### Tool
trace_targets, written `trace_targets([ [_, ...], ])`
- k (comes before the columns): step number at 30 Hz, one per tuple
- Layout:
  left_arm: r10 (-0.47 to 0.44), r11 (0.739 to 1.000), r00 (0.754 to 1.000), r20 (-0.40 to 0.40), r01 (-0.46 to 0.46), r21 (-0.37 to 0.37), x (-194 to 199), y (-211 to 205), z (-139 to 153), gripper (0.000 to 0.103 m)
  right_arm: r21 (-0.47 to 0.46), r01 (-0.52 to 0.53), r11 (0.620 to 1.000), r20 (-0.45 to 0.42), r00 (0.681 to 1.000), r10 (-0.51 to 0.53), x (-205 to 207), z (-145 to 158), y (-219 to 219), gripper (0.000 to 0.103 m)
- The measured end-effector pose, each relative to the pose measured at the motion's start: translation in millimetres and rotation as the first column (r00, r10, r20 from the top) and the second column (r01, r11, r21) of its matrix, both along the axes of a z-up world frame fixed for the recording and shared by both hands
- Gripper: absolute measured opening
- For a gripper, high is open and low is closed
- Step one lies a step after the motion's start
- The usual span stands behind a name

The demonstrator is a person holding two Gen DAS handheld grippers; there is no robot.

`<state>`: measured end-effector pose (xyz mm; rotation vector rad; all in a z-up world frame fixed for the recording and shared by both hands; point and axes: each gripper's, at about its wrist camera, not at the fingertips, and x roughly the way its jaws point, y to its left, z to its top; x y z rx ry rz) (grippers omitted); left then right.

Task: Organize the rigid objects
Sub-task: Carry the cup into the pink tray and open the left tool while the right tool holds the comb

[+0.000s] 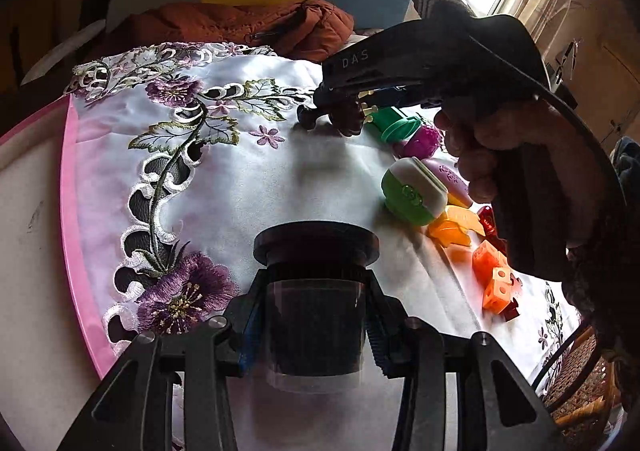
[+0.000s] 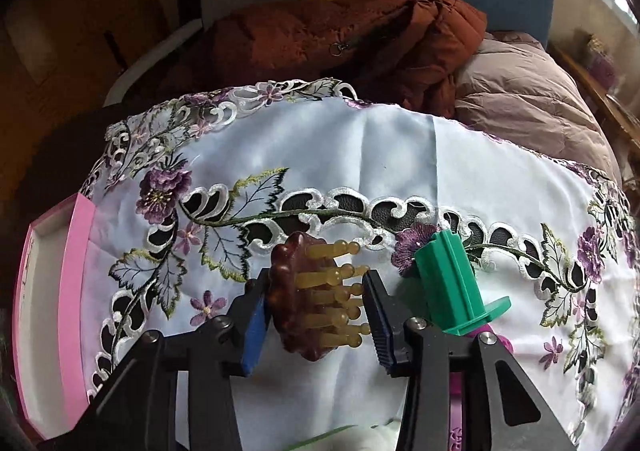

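In the left wrist view my left gripper (image 1: 316,331) is shut on a dark jar (image 1: 316,315) with a black lid, held upright above the white embroidered cloth (image 1: 248,187). My right gripper (image 2: 316,315) is shut on a brown massage brush (image 2: 292,295): one pad lies on its back, the other on its amber bristle tips. The brush rests low on the cloth. From the left wrist view the right gripper (image 1: 332,119), carried by a hand, sits at the far side of the cloth with the massage brush (image 1: 348,119) in it.
A green spool (image 2: 452,291) lies just right of the brush. A green-and-white round piece (image 1: 414,191), orange pieces (image 1: 454,229) and orange cubes (image 1: 494,279) line the cloth's right side. A pink-rimmed box (image 2: 76,291) sits left. A rust jacket (image 2: 340,39) lies behind.
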<state>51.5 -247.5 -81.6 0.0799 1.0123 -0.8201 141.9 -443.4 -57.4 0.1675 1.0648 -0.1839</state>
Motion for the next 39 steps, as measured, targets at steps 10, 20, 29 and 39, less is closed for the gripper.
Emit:
trace_targets([
  [10, -0.002, 0.999, 0.999, 0.047, 0.004, -0.042, -25.7, 37.2, 38.3, 0.044, 0.123, -0.127, 0.984, 0.069, 0.990, 0.119, -40.6, 27.3, 45.5, 0.044],
  [20, 0.184, 0.981, 0.982, 0.049, -0.180, -0.079, -20.9, 123.6, 61.3, 0.044, 0.120, -0.240, 0.963, 0.014, 0.971, 0.240, -109.1, 0.8, 97.8, 0.044],
  [29, 0.439, 0.893, 0.896, -0.070, -0.443, -0.074, 49.4, 207.5, 51.7, 0.044, 0.099, -0.224, 0.969, 0.072, 0.973, 0.218, -123.0, -5.4, 95.9, 0.044],
  [39, 0.515, 0.857, 0.857, -0.014, -0.514, 0.028, 124.4, 215.7, 38.4, 0.044, 0.056, -0.258, 0.965, 0.089, 0.963, 0.253, -126.2, -4.7, 102.4, 0.044],
])
